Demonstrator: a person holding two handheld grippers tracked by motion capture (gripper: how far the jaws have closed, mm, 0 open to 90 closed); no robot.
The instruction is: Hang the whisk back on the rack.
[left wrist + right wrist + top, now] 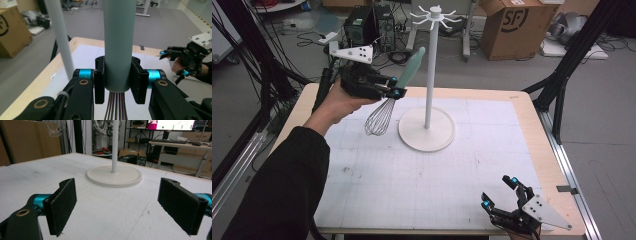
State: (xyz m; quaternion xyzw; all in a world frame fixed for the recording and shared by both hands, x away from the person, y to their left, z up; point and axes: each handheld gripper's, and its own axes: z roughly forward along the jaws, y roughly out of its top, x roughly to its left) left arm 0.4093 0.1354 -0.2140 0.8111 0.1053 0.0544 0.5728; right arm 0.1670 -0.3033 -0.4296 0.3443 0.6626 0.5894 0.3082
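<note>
Whisk (384,113) clamped in left tool (396,93), off table (422,170).

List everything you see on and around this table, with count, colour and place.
Whisk: one, pale green handle, wire loops; held above the table's far left, tilted.
Stand: one, white, round base, pole with hooks on top; far centre of table.
Mat: one, white, gridded; covers the tabletop.
Table: one, light wood.
Cardboard box: one, brown; floor, far right.
Left hand-held gripper: black; shut on the whisk handle.
Right hand-held gripper: black; open, near right corner.
</note>
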